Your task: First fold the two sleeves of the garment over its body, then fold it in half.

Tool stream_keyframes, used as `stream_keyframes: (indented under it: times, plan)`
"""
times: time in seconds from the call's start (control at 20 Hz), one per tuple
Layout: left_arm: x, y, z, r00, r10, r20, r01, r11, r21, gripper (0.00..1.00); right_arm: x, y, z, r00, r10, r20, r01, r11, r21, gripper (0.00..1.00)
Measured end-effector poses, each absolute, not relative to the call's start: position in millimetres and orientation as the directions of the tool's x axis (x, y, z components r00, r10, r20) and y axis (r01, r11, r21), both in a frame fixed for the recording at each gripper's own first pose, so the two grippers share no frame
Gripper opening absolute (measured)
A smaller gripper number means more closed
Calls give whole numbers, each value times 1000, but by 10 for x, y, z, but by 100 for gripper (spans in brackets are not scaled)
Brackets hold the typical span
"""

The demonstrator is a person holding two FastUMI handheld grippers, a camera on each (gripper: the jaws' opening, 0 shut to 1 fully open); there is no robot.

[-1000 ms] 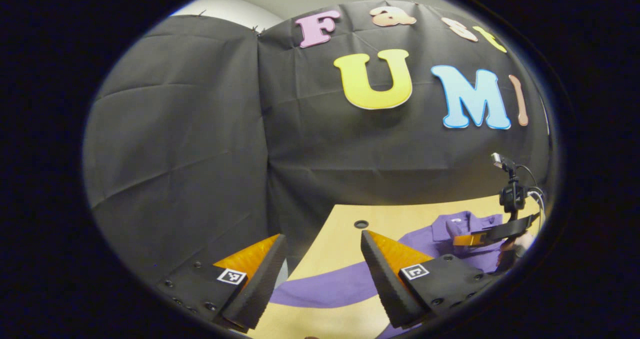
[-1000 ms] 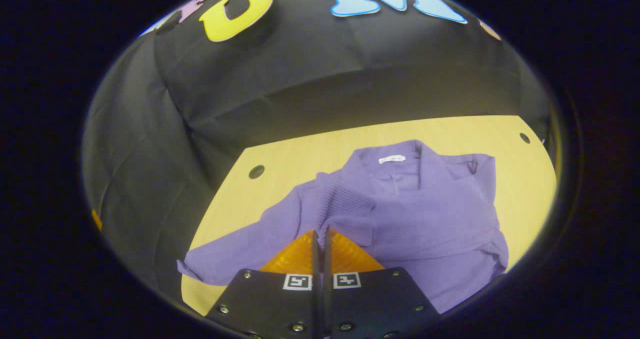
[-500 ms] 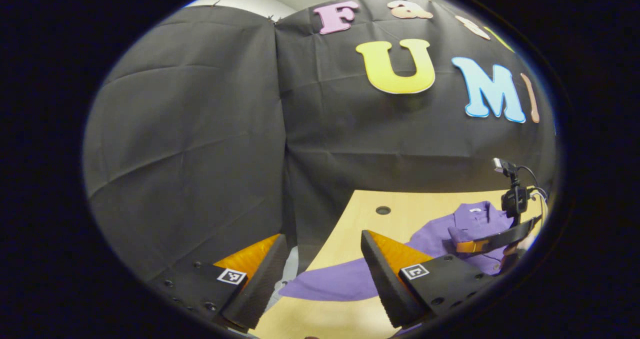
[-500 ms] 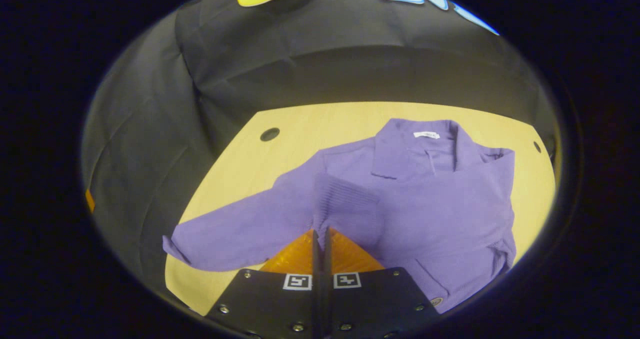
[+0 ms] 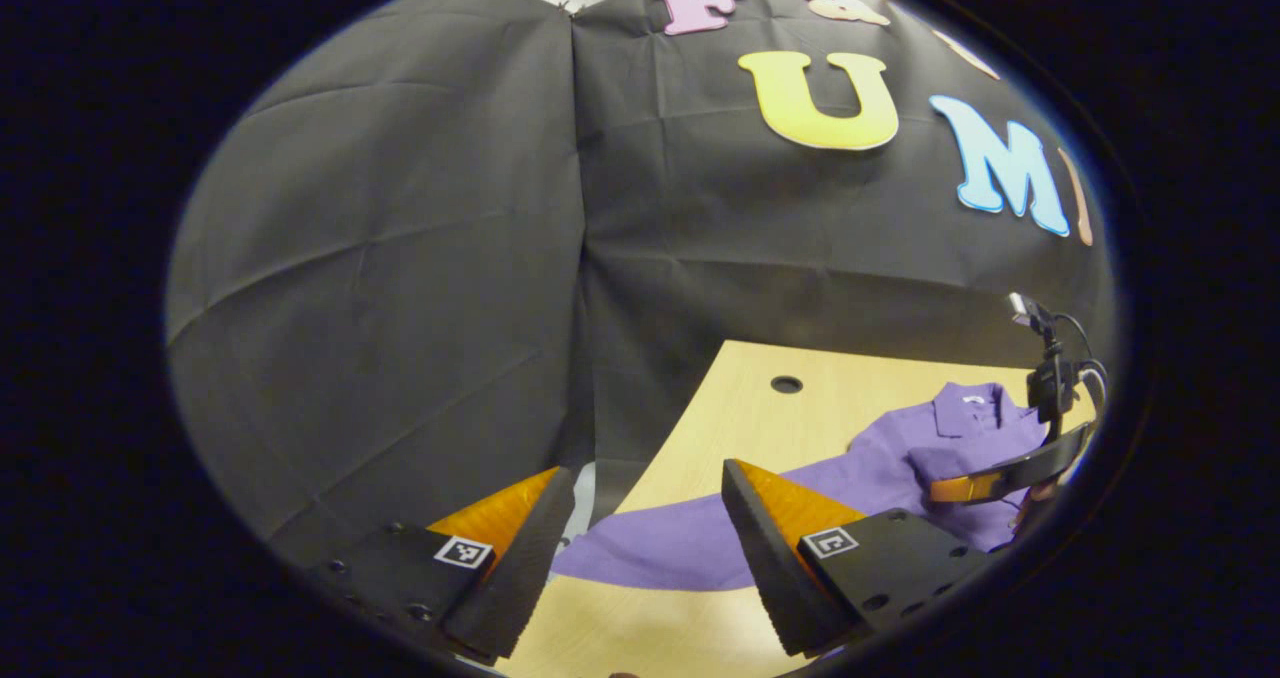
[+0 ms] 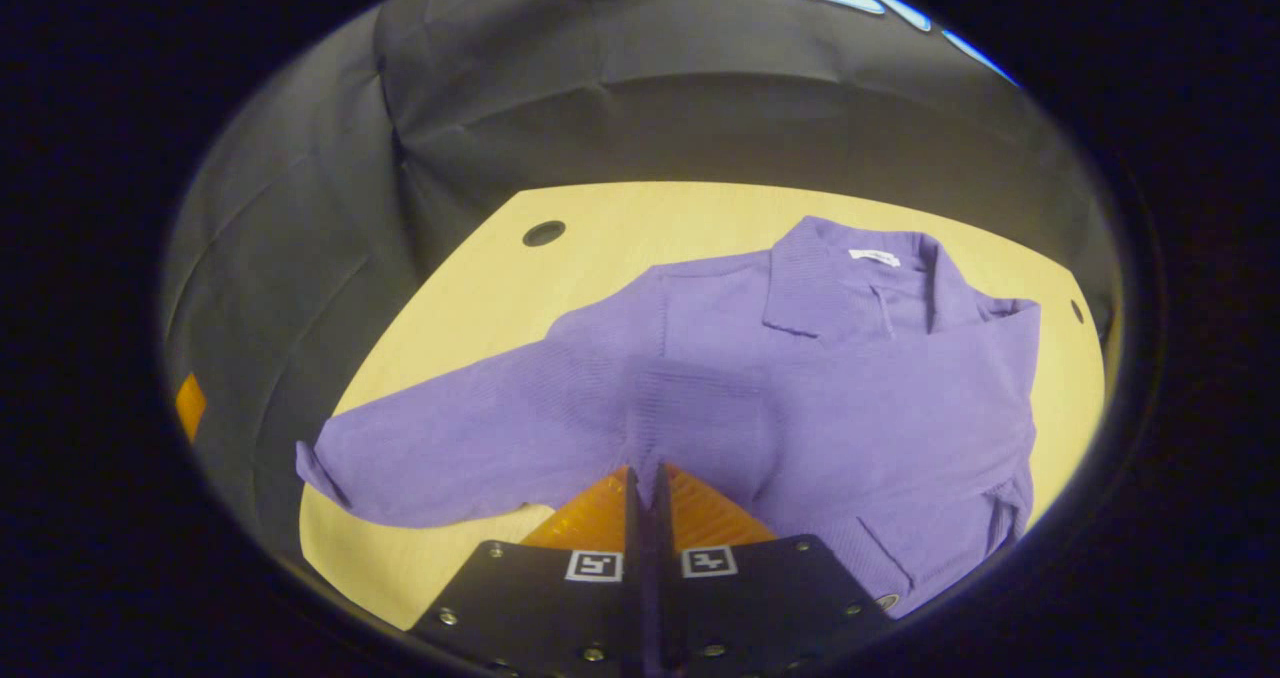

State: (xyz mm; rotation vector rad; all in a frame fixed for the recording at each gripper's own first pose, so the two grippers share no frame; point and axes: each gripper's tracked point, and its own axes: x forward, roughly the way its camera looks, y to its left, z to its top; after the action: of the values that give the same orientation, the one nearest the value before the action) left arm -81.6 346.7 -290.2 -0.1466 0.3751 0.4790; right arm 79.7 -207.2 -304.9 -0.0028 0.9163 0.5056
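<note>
A purple collared garment lies face up on a light wooden table. One sleeve is folded across its body, and its ribbed cuff runs in between the fingers of my right gripper, which is shut on it just above the chest. The other sleeve lies stretched out toward the table's left edge. My left gripper stands open above that outstretched sleeve, with nothing between its fingers. The right gripper also appears far off in the left gripper view, over the garment.
The black cloth wall closes in the table at the back and left. Round holes sit near the table's far corners. The table's left edge drops off close to the outstretched sleeve's end.
The right gripper has carried the cuff lower and farther across the body, so the cuff now lies flatter. The left gripper has drifted a little, staying open.
</note>
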Motion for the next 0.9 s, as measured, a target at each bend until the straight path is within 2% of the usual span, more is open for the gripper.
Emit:
stream_keyframes:
  times: [0.05,0.15,0.2,0.3,0.35,0.4,0.45,0.5,0.9]
  plan:
    - [-809,3480,-3004,815,421,-398,-477,878,-46,100,783,-2050,-3044,494,430,-756,-428,877,219,8]
    - [-774,3483,-3224,801,419,-427,-480,876,-40,98,739,-2005,-3023,479,450,-754,-441,866,236,23]
    - [-751,3497,-3333,792,418,-445,-484,874,-43,97,717,-1989,-2997,475,459,-750,-449,860,242,41]
    - [-736,3498,-3559,774,416,-477,-501,864,-61,100,714,-2018,-2949,484,461,-744,-459,857,232,61]
    - [-749,3495,-3666,762,418,-495,-514,855,-70,97,712,-2035,-2924,486,462,-742,-464,856,229,60]
    - [-763,3491,-3774,748,419,-515,-530,844,-83,100,697,-2062,-2908,486,462,-742,-469,854,224,61]
    - [-792,3496,-3870,733,416,-538,-543,834,-95,98,696,-2100,-2885,487,461,-742,-474,853,220,61]
    - [-836,3494,-3978,715,413,-564,-557,824,-103,100,692,-2139,-2868,489,460,-741,-477,852,215,61]
    - [-880,3510,-4567,627,422,-655,-630,769,-107,100,641,-2536,-2781,504,431,-748,-447,872,201,61]
